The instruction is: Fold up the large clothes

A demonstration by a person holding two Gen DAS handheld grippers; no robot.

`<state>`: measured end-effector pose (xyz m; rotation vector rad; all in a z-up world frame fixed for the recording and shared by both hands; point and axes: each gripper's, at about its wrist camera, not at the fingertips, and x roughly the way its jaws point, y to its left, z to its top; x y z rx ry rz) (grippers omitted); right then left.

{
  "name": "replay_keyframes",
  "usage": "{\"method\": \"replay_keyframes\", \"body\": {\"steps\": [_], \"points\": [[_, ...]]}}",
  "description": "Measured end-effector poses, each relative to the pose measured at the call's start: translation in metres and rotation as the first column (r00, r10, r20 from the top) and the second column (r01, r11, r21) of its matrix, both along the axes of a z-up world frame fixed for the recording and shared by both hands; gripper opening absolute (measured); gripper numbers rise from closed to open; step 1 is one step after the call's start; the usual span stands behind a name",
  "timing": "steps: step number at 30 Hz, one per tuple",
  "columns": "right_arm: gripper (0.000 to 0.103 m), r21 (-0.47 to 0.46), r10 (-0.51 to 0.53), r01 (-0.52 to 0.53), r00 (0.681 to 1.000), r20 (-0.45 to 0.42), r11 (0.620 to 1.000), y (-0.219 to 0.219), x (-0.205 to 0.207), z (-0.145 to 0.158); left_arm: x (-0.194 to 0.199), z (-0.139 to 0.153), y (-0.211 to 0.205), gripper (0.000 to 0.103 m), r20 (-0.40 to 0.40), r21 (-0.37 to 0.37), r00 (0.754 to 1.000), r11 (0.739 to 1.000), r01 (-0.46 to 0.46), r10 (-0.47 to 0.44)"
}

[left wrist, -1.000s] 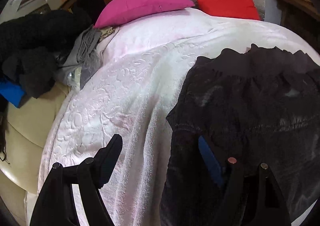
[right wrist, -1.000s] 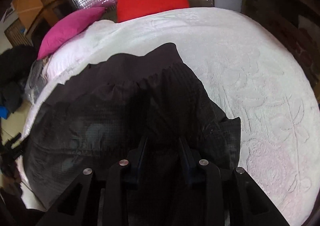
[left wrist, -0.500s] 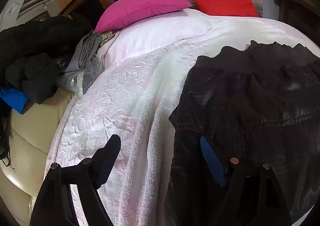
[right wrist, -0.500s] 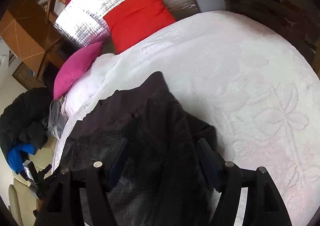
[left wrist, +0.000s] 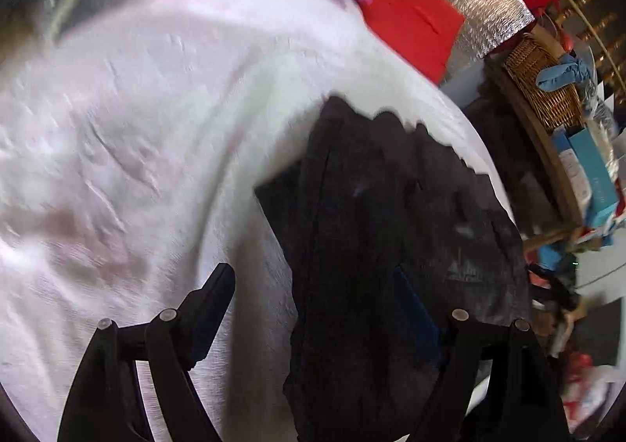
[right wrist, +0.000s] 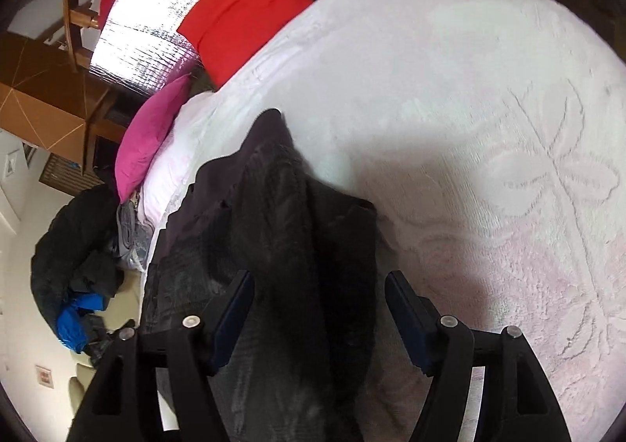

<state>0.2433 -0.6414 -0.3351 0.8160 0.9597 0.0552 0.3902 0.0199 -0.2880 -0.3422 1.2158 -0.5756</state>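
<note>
A large black garment [left wrist: 391, 207] lies on the white embossed bedspread [left wrist: 156, 129]; the left wrist view is motion-blurred. My left gripper [left wrist: 313, 309] stands open over the garment's left edge, its left finger above the bedspread and its blue-padded right finger above the black cloth, holding nothing. In the right wrist view the same garment [right wrist: 281, 215] lies bunched into a ridge that runs away from me. My right gripper [right wrist: 319, 309] is open astride that ridge; the cloth lies between the jaws and the pads do not press on it.
A pink pillow [right wrist: 152, 141] and a red pillow [right wrist: 242, 15] lie at the head of the bed against silver foil [right wrist: 156, 35]. Dark clothes [right wrist: 74, 242] are heaped beside the bed. A wicker basket [left wrist: 544, 82] and boxes stand on a shelf to the right.
The right jaws spread wide and let go of the black cloth they pinched. Both views rolled; the left one swung right, now showing the shelf.
</note>
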Motion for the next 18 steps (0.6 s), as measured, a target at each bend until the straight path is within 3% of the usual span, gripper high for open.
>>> {"method": "replay_keyframes", "body": {"steps": [3, 9, 12, 18], "points": [[0.073, 0.059, 0.031, -0.030, 0.999, -0.014, 0.998, -0.005, 0.002, -0.012, 0.001, -0.020, -0.011, 0.084, -0.081, -0.064, 0.995, 0.997, 0.051, -0.056], [0.077, 0.162, 0.098, -0.099, 0.995, 0.016, 0.982, 0.004, 0.014, -0.032, -0.003, -0.026, -0.039, 0.090, -0.103, -0.173, 0.981, 0.974, 0.146, -0.165], [0.077, 0.226, 0.137, -0.142, 0.990, 0.037, 0.964, 0.014, 0.024, -0.039, -0.003, -0.024, -0.053, 0.095, -0.092, -0.181, 0.975, 0.966, 0.185, -0.204], [0.082, 0.264, 0.224, -0.240, 0.971, 0.088, 0.934, 0.044, 0.039, -0.038, -0.001, -0.027, -0.054, 0.097, -0.136, -0.300, 0.973, 0.944, 0.137, -0.184]]}}
